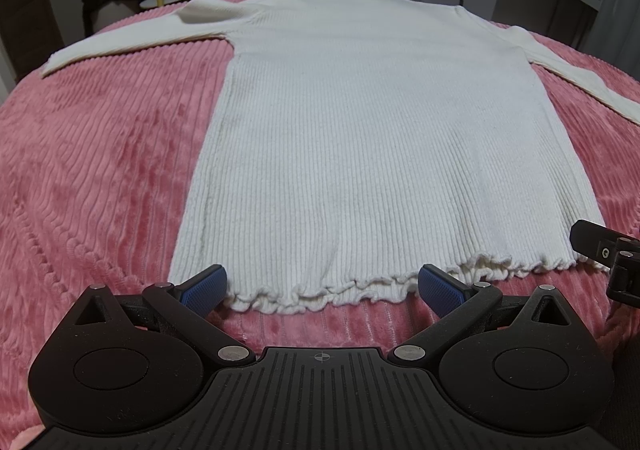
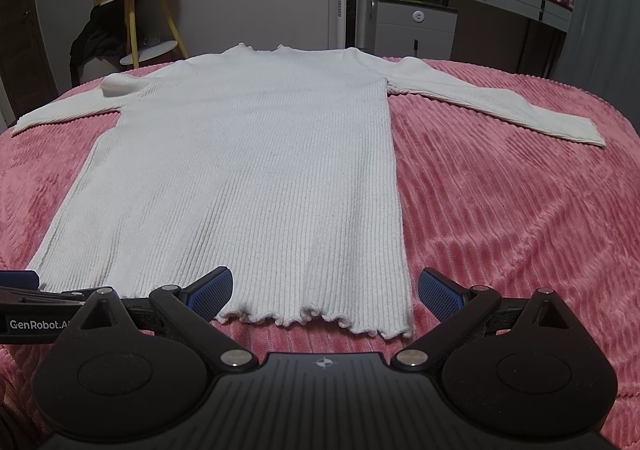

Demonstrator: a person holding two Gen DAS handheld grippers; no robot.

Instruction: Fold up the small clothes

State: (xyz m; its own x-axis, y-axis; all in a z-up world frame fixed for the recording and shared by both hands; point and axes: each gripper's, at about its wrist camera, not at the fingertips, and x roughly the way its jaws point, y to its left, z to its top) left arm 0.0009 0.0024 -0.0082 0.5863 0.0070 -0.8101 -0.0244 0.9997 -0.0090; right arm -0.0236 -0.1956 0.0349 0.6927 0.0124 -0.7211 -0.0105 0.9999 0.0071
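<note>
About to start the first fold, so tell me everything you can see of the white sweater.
The white sweater is a ribbed knit with long sleeves, a small frilled collar and a wavy ruffled hem. It lies flat and unfolded on the pink blanket, hem nearest the cameras, both sleeves spread outward. The left gripper and right gripper sit open at the hem, neither holding it.

A white ribbed long-sleeved top (image 1: 372, 137) lies flat and unfolded on the pink ribbed bed cover (image 1: 100, 169), neck end far, wavy ruffled hem (image 2: 312, 320) nearest. Both sleeves (image 2: 500, 105) stretch outward to either side from the shoulders, resting on the cover, the body smooth and straight
</note>
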